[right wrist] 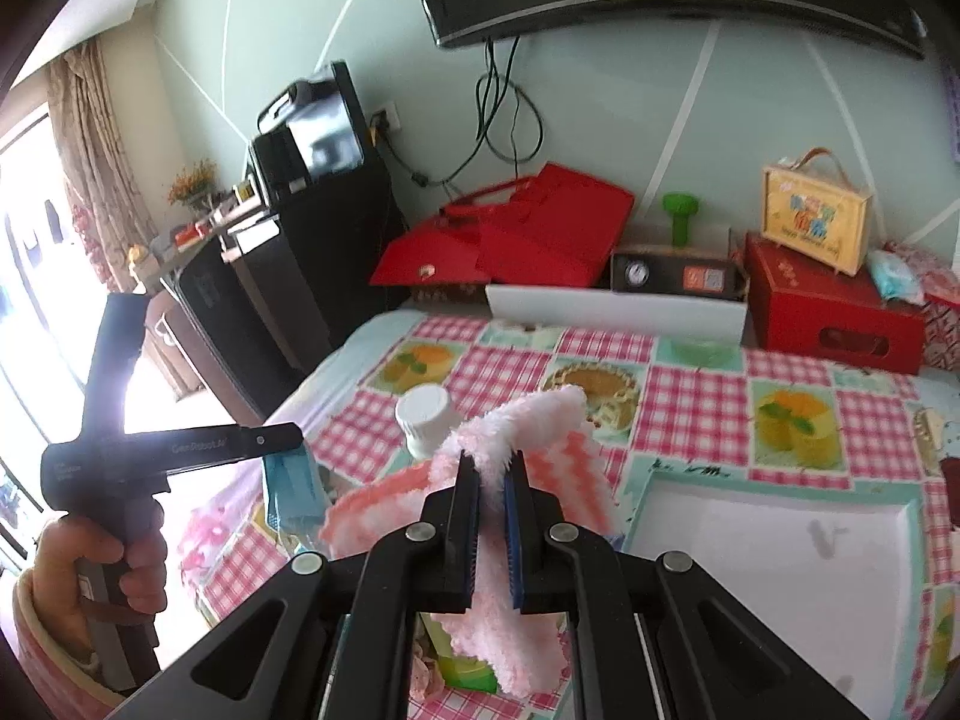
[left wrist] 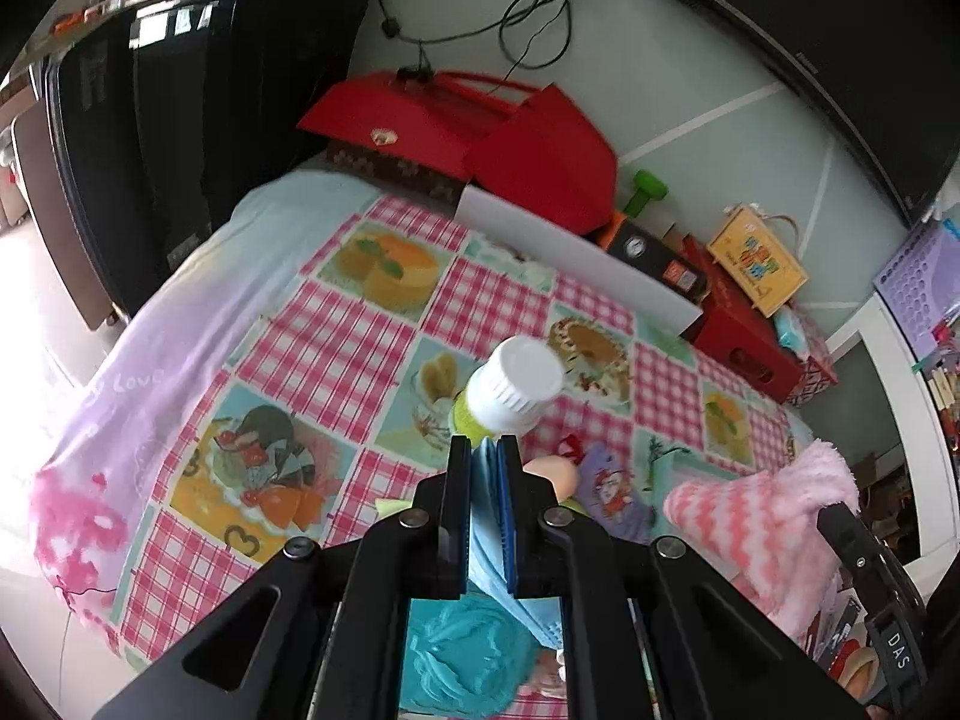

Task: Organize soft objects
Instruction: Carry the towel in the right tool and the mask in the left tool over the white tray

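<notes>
My left gripper is shut on a light blue cloth that hangs down between its fingers above the checked tablecloth. My right gripper is shut on a fluffy pink and white towel, lifted off the table. In the left wrist view that pink towel hangs at the right. In the right wrist view the left gripper shows at the left with the blue cloth in it. A white-capped bottle stands just beyond the left fingers, and a turquoise fuzzy item lies below them.
Red boxes and a red crate line the wall behind the table, with a yellow case on top. A white tray lies on the cloth at the right. A black cabinet stands to the left. A hand holds the left tool.
</notes>
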The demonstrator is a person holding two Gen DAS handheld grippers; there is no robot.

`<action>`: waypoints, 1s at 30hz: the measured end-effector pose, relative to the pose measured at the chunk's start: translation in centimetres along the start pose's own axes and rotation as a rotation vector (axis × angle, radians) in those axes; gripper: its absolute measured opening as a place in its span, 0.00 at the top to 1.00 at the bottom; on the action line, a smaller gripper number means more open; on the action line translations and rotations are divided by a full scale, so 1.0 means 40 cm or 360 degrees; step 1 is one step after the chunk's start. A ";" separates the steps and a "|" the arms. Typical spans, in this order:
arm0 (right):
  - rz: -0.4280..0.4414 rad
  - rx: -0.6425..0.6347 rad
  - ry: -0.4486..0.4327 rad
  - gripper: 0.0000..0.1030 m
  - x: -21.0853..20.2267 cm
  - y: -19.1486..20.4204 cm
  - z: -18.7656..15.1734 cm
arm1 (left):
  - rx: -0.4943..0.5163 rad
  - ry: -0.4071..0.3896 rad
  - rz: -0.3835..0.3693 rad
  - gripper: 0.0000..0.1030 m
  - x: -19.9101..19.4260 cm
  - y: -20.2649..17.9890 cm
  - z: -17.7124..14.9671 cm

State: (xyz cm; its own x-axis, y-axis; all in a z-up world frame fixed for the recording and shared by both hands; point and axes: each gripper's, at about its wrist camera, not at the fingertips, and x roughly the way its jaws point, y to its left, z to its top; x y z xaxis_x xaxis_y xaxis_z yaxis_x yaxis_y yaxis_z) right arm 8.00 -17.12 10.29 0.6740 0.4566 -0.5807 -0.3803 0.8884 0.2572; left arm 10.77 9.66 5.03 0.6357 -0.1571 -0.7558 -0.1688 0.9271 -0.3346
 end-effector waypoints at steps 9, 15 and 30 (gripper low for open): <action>-0.0095 0.0080 -0.0141 0.92 -0.133 -0.053 0.013 | 0.0119 -0.0097 -0.0092 0.92 -0.081 -0.122 -0.002; -0.0227 0.0157 -0.0215 0.92 -0.210 -0.127 0.008 | 0.0224 -0.0095 -0.0167 0.92 -0.080 -0.231 -0.018; -0.0551 0.0470 -0.0221 0.92 -0.299 -0.396 -0.061 | 0.0500 -0.0003 -0.0300 0.92 0.040 -0.495 -0.084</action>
State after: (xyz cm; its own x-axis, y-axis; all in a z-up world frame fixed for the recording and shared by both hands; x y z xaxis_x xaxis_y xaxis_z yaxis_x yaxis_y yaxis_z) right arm 4.42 -36.76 11.26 0.8153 0.1152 -0.5675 0.0648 0.9557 0.2870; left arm 12.58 -10.10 8.56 0.6350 -0.3346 -0.6963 0.1908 0.9413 -0.2784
